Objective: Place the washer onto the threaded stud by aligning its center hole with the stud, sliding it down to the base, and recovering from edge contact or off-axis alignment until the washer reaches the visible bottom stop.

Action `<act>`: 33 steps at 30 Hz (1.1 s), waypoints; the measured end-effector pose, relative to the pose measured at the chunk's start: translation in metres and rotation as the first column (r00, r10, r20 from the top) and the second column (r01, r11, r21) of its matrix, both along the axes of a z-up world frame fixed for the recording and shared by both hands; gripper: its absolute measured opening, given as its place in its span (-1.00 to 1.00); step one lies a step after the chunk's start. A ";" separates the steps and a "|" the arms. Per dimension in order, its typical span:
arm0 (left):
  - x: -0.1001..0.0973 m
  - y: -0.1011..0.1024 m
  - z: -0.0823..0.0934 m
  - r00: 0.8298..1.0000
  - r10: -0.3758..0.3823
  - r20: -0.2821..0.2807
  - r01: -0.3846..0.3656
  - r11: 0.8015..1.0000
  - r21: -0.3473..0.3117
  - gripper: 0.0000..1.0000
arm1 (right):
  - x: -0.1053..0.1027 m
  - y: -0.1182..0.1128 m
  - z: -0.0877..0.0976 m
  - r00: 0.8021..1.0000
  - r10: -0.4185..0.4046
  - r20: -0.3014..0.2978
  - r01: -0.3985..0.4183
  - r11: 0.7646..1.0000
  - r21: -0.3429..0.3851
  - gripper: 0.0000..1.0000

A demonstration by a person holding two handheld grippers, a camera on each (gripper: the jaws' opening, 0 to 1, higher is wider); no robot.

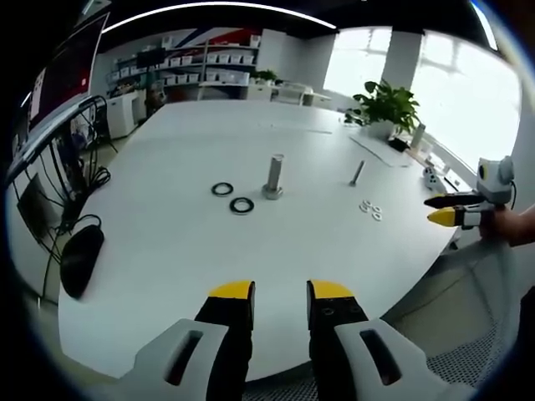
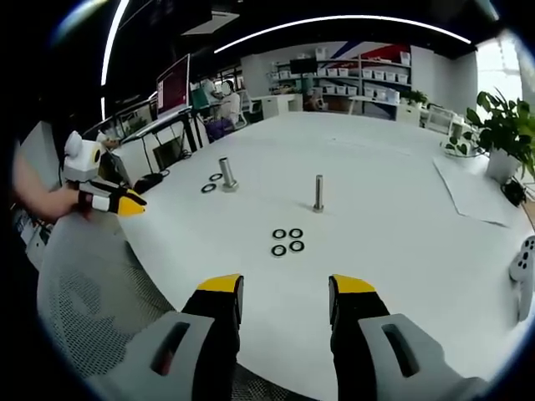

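A slim threaded stud (image 2: 318,192) stands upright on the white table (image 2: 393,251), also seen as the stud (image 1: 357,173) in the left gripper view. Several small washers (image 2: 287,241) lie flat just in front of it, the same washers (image 1: 370,208) showing in the left gripper view. My right gripper (image 2: 286,286) hangs open over the table's near edge, well short of the washers, with nothing between its jaws. My left gripper (image 1: 280,292) is also open and holds nothing, low at the table edge. Each gripper shows in the other's view: right gripper (image 1: 441,210), left gripper (image 2: 125,202).
A thicker stud (image 1: 274,175) stands mid-table with two black rings (image 1: 232,197) beside it. A black object (image 1: 79,259) lies at the left edge. A mesh chair back (image 2: 92,284) sits under the left hand. Paper (image 2: 476,192), a plant (image 2: 501,125) and a white device (image 2: 525,259) lie right.
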State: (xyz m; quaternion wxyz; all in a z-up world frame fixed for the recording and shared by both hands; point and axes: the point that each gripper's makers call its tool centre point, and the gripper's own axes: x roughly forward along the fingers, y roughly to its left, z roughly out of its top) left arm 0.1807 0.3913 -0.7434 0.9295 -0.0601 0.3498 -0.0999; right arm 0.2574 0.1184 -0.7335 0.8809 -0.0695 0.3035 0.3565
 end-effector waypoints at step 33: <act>0.000 -0.010 -0.017 0.985 -0.086 -0.147 0.077 0.995 -0.063 -0.37 | 0.002 -0.001 0.005 1.000 -0.014 0.000 0.014 0.999 0.033 -0.12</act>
